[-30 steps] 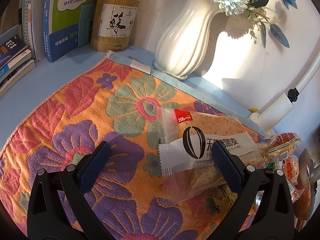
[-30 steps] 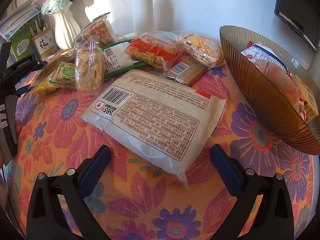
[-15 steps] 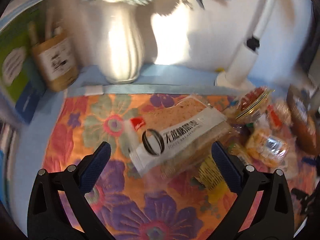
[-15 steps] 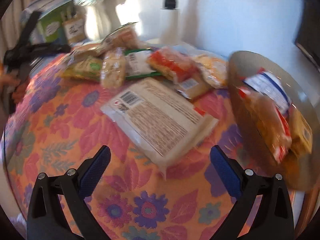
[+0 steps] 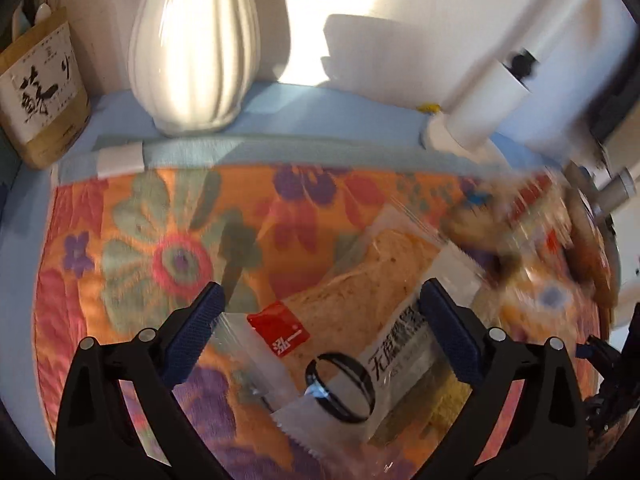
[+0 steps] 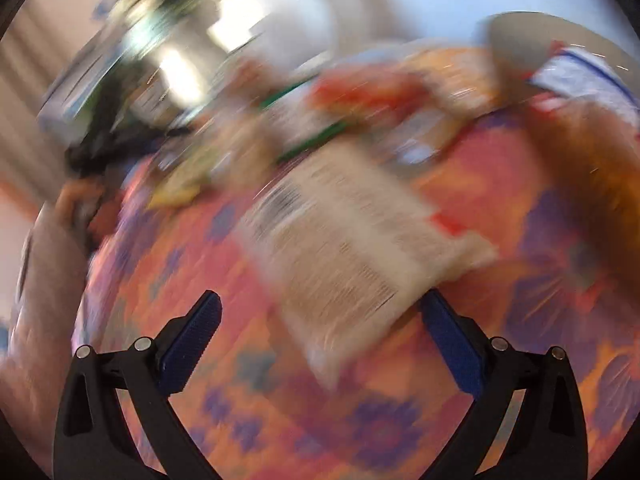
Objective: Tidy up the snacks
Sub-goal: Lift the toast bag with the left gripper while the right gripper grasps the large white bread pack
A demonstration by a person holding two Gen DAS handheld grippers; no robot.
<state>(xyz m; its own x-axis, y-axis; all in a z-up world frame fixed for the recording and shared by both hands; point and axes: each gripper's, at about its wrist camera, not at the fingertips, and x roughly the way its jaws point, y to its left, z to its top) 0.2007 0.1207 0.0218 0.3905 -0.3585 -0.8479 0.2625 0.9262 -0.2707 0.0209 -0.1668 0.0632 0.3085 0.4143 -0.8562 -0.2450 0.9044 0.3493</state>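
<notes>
The bread packet (image 5: 356,344), a clear wrapper with a red tag and a black ring logo, lies flat on the floral cloth (image 5: 160,248), in front of the white vase (image 5: 192,44) and a little to its right. Your left gripper (image 5: 320,320) stands wide open with the packet between its blue pads (image 5: 200,332), neither pad pressing it. More snacks (image 5: 520,220) sit blurred to the packet's right. Your right gripper (image 6: 320,324) is also spread wide and holds nothing; the large white packet (image 6: 352,240) lies just beyond its fingertips, with the brown bowl (image 6: 592,152) to that packet's right, all smeared by motion.
</notes>
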